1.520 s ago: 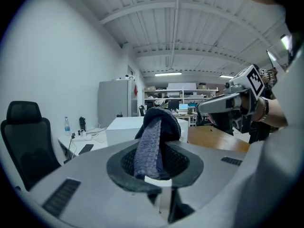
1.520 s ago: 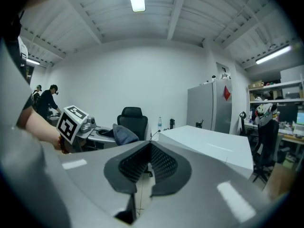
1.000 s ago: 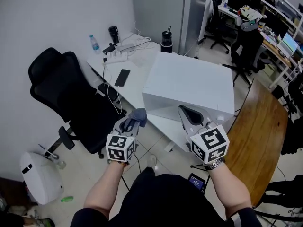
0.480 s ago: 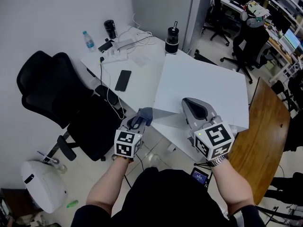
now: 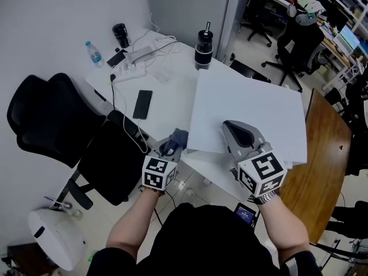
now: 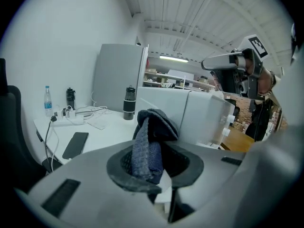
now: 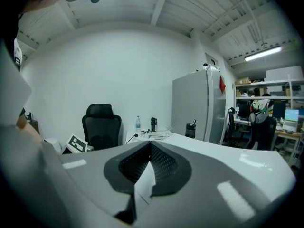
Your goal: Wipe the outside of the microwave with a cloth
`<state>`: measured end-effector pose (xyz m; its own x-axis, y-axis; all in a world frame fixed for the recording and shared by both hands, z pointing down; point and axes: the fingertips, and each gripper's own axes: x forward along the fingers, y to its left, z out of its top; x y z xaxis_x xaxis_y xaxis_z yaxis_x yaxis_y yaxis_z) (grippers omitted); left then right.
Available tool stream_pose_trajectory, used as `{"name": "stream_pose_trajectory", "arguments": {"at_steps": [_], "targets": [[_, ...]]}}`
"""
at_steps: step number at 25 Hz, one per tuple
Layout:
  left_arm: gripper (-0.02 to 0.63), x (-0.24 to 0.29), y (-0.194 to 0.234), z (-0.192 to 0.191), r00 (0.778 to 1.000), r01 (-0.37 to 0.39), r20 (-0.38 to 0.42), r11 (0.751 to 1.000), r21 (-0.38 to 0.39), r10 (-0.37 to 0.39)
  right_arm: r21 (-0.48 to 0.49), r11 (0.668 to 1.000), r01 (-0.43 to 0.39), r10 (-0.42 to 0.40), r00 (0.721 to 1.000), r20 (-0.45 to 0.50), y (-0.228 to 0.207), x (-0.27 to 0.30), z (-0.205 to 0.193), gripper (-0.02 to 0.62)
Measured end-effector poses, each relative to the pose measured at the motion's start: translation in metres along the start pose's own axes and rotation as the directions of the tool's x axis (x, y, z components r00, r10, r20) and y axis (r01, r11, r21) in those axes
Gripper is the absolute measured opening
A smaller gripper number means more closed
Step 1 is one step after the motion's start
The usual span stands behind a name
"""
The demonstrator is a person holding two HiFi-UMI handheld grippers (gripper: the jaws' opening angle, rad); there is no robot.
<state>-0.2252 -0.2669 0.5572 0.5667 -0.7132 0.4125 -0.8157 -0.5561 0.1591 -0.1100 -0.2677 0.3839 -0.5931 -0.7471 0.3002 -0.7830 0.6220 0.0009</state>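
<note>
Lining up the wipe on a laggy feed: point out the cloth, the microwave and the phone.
cloth point(image 6: 148, 146), left gripper view, folded middle
microwave point(image 5: 247, 111), head view, bare top
phone point(image 5: 142, 104), head view, screen middle

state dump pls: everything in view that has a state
left hand-held gripper: shut on cloth
cloth: bunched, clamped between the jaws
right hand-held gripper: shut, empty
microwave: on desk, door not visible
phone: flat on desk, screen dark
water bottle: upright, capped
black tumbler: upright, lid on

No writing can be read on anything in view.
</note>
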Motion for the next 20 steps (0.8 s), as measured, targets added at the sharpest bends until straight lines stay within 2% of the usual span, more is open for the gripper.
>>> {"name": "stream_pose_trajectory", "arguments": {"at_steps": [7,20], "targets": [[0.075,0.030,0.013,0.009,0.999,0.041,-0.027,0.999,0.025,-0.041,0.033,0.999,0.032,-0.031,0.999,-0.012,-0.017,0.012,-0.005,0.002],[0.075,0.086,0.040,0.028,0.995,0.070,-0.079,0.996,0.064,-0.064,0.075,0.995,0.072,-0.070,0.997,-0.029,-0.041,0.025,-0.009,0.002]]}}
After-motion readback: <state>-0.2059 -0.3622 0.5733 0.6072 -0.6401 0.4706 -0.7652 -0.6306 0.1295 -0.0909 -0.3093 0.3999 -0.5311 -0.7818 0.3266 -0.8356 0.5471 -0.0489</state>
